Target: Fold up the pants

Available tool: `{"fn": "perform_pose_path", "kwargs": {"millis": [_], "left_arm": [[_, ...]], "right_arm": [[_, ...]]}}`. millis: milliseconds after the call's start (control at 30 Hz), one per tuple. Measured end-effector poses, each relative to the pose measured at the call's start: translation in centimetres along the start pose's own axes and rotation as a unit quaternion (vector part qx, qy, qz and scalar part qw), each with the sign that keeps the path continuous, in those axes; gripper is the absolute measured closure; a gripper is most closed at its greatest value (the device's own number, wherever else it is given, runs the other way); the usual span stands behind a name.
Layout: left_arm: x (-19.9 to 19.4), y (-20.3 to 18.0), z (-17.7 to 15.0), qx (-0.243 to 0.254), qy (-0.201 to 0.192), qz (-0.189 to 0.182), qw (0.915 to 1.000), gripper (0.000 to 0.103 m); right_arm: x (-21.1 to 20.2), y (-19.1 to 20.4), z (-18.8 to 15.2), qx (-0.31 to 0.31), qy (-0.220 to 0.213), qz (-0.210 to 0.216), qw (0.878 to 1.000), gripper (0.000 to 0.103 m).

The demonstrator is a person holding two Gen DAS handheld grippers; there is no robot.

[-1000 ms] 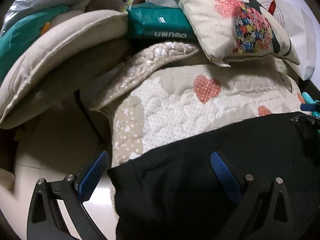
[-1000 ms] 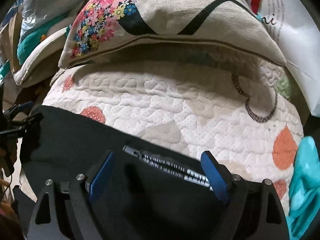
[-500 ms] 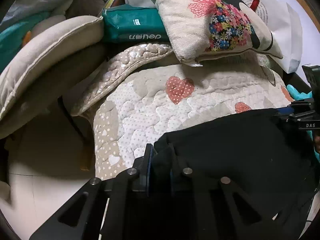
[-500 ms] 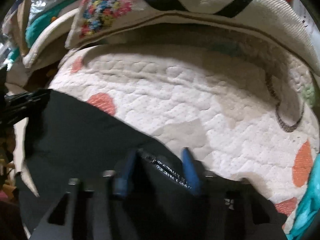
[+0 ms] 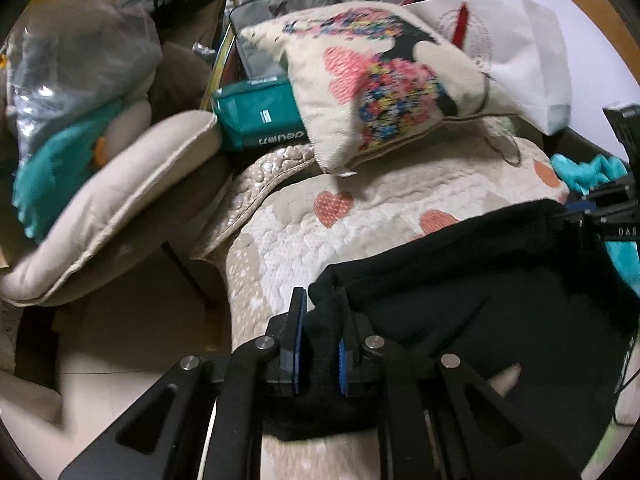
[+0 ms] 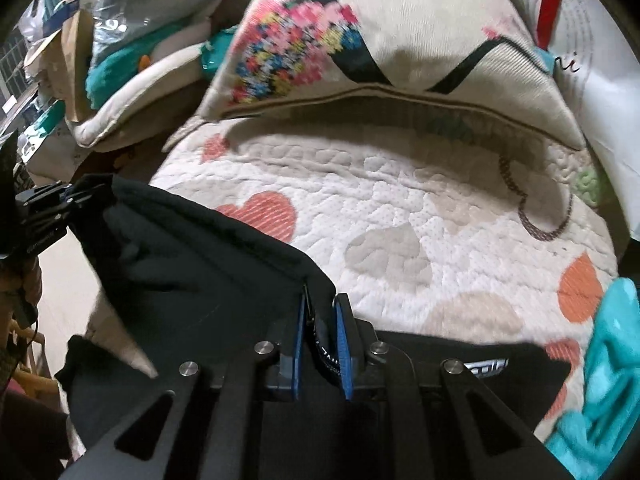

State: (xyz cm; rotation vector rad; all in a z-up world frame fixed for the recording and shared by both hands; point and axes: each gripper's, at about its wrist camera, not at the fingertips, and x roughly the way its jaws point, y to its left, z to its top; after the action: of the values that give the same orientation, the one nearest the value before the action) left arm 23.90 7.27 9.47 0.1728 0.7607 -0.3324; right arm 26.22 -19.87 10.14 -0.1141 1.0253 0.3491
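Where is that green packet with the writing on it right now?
In the left wrist view, the green packet sits upper left of centre, wedged between the beige cushion on its left and the flowered pillow on its right, above the quilt.

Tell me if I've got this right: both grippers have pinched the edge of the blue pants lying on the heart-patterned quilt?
Nearly. The pants are black, not blue; only the pads on the fingers are blue. Both wrist views show it. The rest holds: the left gripper and right gripper each pinch the pants' edge over the heart-patterned quilt.
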Motion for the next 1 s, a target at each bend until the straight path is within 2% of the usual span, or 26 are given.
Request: {"fn": "perform_pose_path", "kwargs": {"millis": [233, 367, 600, 867, 1000], "left_arm": [[-5.5, -2.4, -4.6, 0.029, 0.011, 0.022, 0.9993, 0.09], [-8.2, -4.2, -7.5, 0.04, 0.019, 0.029, 0.9986, 0.09], [-9.3, -7.5, -12.5, 0.087, 0.064, 0.042, 0.9933, 0.09], [-9.3, -10.6, -17.7, 0.161, 0.122, 0.064, 0.9773, 0.088], [-9.0, -11.4, -19.5, 0.198, 0.15, 0.07, 0.9662, 0.087]], "right_arm": [[-4.3, 3.6, -5.3, -0.027, 0.002, -0.001, 1.0, 0.087], [-5.1, 5.4, -8.6, -0.03, 0.01, 0.0, 0.999, 0.087], [-5.2, 7.1, -14.9, -0.025, 0.047, -0.002, 0.999, 0.087], [-4.2, 7.8, -21.3, -0.022, 0.105, -0.005, 0.994, 0.093], [-4.7, 7.2, -21.7, -0.003, 0.103, 0.004, 0.995, 0.093]]}}
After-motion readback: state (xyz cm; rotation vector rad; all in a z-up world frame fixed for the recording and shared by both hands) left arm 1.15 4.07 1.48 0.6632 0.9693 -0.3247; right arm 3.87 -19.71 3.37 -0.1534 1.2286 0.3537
